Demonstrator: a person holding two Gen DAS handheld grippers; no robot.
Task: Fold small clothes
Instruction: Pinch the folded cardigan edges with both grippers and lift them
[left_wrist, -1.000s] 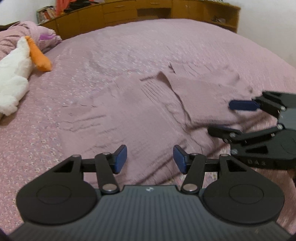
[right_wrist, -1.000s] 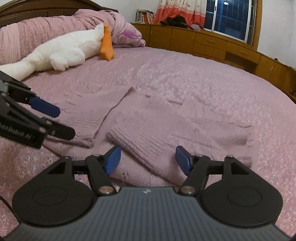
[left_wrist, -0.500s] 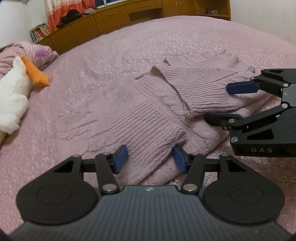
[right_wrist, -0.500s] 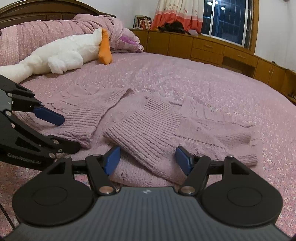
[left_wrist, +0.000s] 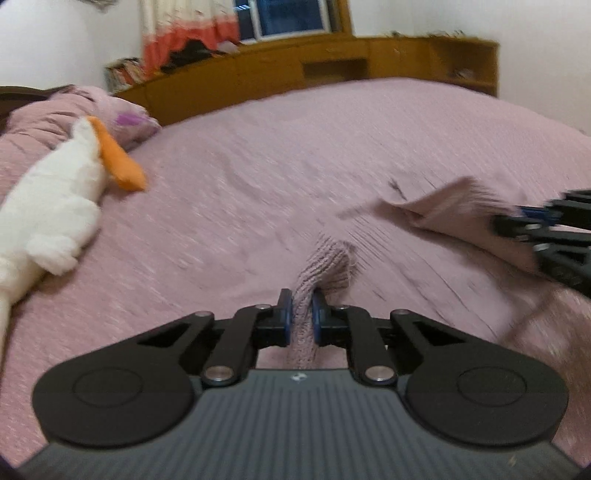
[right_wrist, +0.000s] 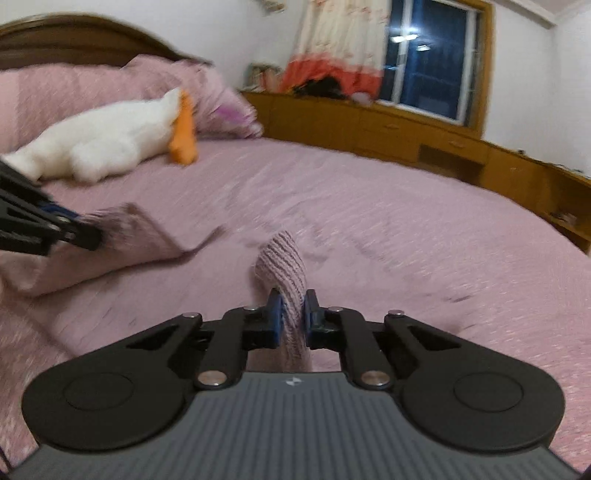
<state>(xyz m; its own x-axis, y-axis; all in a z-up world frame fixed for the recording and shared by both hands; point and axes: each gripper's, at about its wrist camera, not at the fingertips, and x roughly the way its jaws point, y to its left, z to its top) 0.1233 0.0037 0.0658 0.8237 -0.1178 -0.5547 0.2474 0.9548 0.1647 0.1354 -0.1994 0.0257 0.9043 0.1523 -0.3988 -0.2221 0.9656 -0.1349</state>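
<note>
A mauve knitted sweater (left_wrist: 328, 266) lies on the pink bedspread (left_wrist: 240, 155), partly lifted and blurred. In the left wrist view my left gripper (left_wrist: 301, 304) is shut on a ribbed fold of it that rises between the blue pads. My right gripper (left_wrist: 517, 221) shows at the right edge, lifting another flap. In the right wrist view the right gripper (right_wrist: 291, 304) has its jaws closing, with a ribbed fold of the sweater (right_wrist: 282, 258) pinched between the pads. The left gripper (right_wrist: 86, 230) holds up a flap at the left.
A white plush goose (left_wrist: 55, 206) with an orange beak lies at the left by the pink pillows (right_wrist: 74, 88). Wooden cabinets (right_wrist: 406, 129) run along the far side of the bed under a window with a curtain (right_wrist: 332, 40).
Both grippers went from open over the flat sweater to shut on folds of it. Both have lifted the knit off the bedspread and tilted upward.
</note>
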